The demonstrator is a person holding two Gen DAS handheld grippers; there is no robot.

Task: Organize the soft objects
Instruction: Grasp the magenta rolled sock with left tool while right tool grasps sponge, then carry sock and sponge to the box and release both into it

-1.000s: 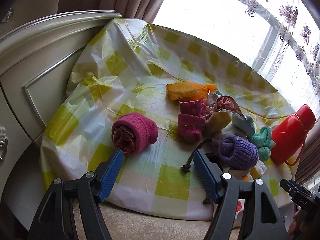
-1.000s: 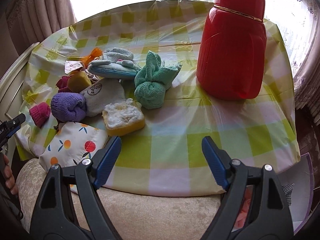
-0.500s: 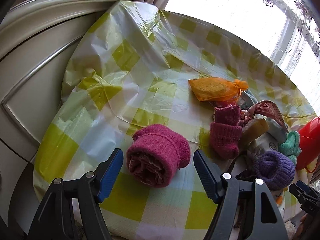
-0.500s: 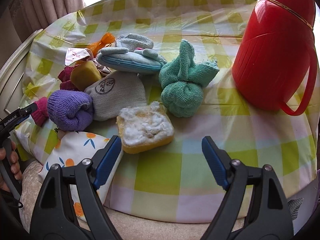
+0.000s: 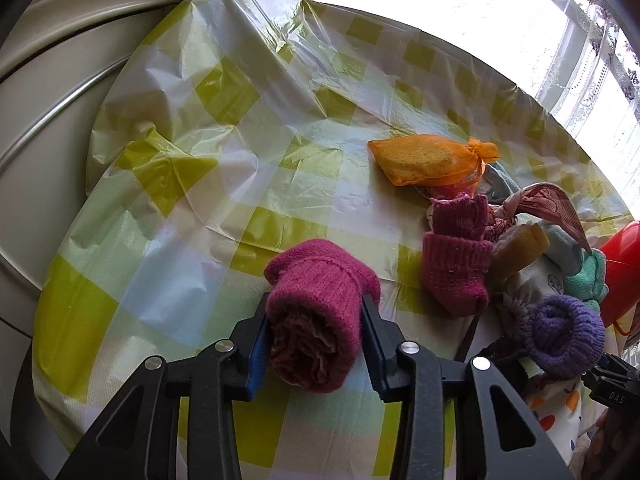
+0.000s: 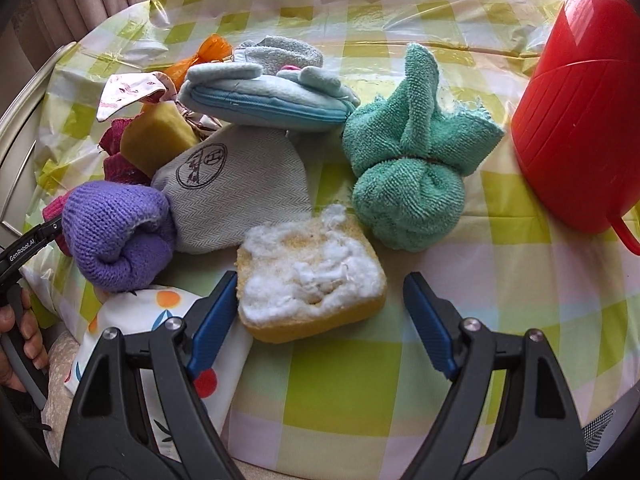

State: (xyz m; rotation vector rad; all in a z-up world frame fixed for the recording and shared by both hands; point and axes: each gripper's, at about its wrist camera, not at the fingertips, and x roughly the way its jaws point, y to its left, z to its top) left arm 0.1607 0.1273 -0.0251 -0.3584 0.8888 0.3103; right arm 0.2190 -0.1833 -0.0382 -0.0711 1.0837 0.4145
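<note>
My left gripper (image 5: 314,320) is shut on a rolled pink knit sock (image 5: 320,312), which rests on the checked tablecloth (image 5: 240,160). My right gripper (image 6: 316,300) is open, its jaws on either side of a yellow sponge topped with white fluff (image 6: 312,276); its left finger (image 6: 212,316) is close to the sponge. Around it lie a purple knit roll (image 6: 116,232), a grey pouch (image 6: 236,196), a knotted green towel (image 6: 412,176) and a light blue zip pouch (image 6: 264,100).
A red jug (image 6: 584,100) stands at the right of the table. An orange mesh bag (image 5: 428,158), a dark pink sock (image 5: 456,264) and a patterned cloth (image 5: 548,204) lie in the pile. A fruit-print pouch (image 6: 160,320) hangs over the front edge. A cream headboard (image 5: 60,60) stands at the left.
My left gripper moved forward and shut on the pink knit roll. My right gripper moved forward and now brackets the yellow sponge.
</note>
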